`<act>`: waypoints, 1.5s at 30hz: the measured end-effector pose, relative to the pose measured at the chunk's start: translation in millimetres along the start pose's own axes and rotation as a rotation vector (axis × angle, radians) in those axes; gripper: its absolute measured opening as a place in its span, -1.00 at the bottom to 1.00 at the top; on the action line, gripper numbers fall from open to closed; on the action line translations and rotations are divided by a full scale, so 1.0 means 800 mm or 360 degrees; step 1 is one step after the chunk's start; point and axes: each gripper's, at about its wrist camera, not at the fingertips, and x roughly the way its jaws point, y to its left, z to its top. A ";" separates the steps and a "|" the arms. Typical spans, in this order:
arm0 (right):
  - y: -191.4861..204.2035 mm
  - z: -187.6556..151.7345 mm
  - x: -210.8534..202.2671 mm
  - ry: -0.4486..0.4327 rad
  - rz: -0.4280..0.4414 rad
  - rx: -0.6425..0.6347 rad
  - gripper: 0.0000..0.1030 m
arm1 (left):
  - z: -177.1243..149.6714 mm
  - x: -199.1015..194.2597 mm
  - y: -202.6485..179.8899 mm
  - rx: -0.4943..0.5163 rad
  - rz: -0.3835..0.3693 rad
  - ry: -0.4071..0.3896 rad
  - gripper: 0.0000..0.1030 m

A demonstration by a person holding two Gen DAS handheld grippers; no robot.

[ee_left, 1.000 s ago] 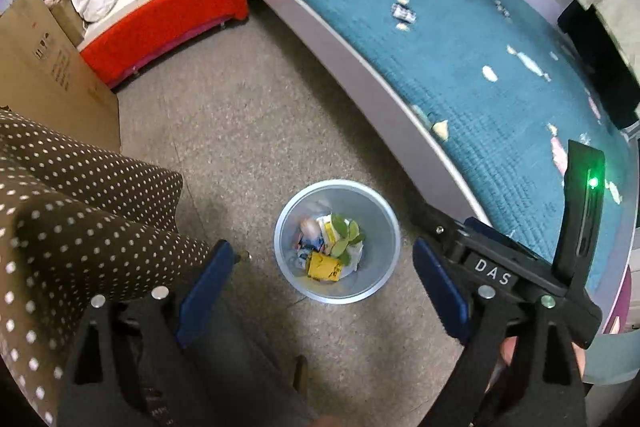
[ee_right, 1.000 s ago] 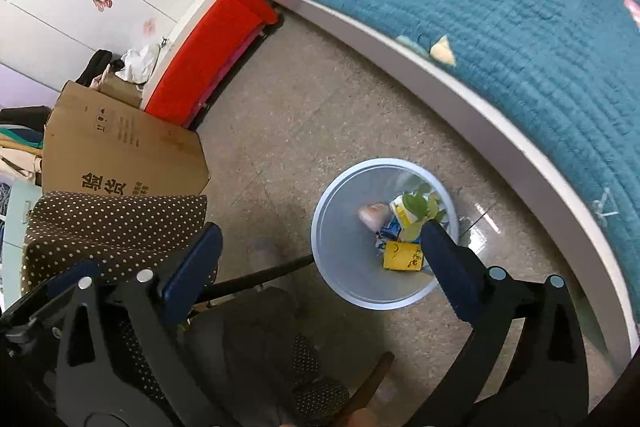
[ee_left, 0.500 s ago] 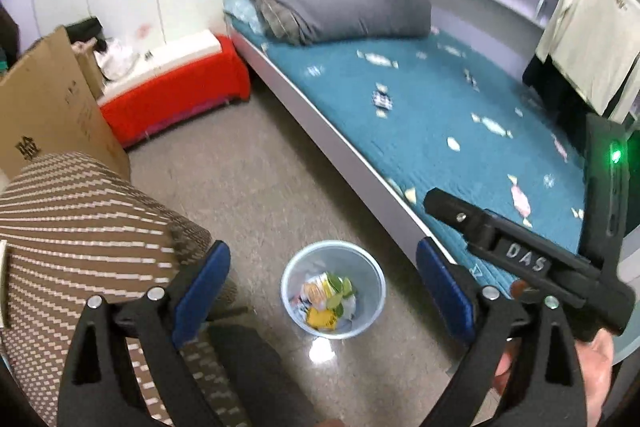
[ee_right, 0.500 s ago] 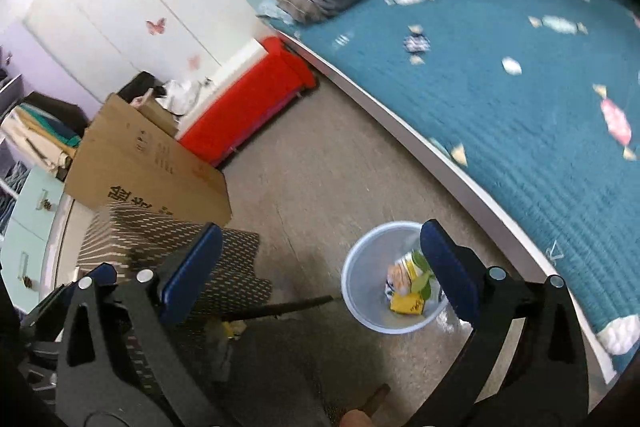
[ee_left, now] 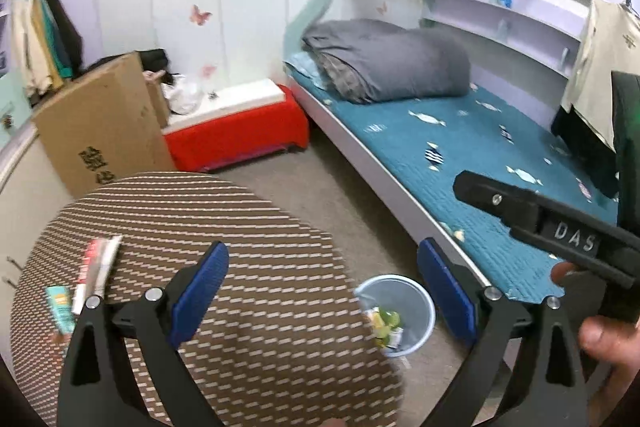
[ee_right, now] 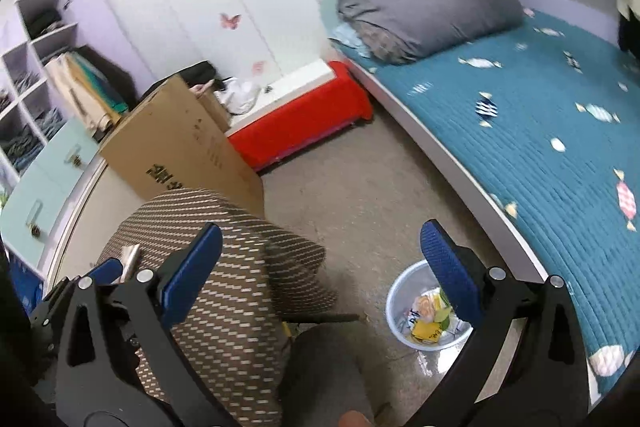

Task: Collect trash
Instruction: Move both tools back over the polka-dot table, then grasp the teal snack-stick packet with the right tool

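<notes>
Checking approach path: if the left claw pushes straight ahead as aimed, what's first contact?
Likely the bare floor between the round patterned table and the bed. The open left claw has nothing between its fingers; depth is unclear.

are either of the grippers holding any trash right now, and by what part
No, nothing is held. The left gripper and the right gripper are both open with bare space between their fingers. Wrappers lie untouched on the round table.
</notes>
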 end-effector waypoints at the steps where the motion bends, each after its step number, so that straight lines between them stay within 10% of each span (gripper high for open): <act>1: 0.011 -0.001 0.000 0.0000 0.0011 -0.0019 0.88 | -0.003 -0.010 0.014 -0.0016 0.0015 -0.0019 0.81; 25: 0.341 -0.154 0.083 0.0411 0.0564 -0.0807 0.84 | -0.183 -0.128 0.325 -0.0636 0.0481 -0.0038 0.85; 37: 0.406 -0.215 0.173 0.0661 0.0578 -0.0952 -0.38 | -0.228 -0.110 0.383 -0.0806 0.0487 0.0050 0.85; 45: 0.388 -0.207 0.163 0.0624 0.0617 -0.0878 -0.58 | -0.212 -0.085 0.375 -0.0715 0.0443 0.0115 0.85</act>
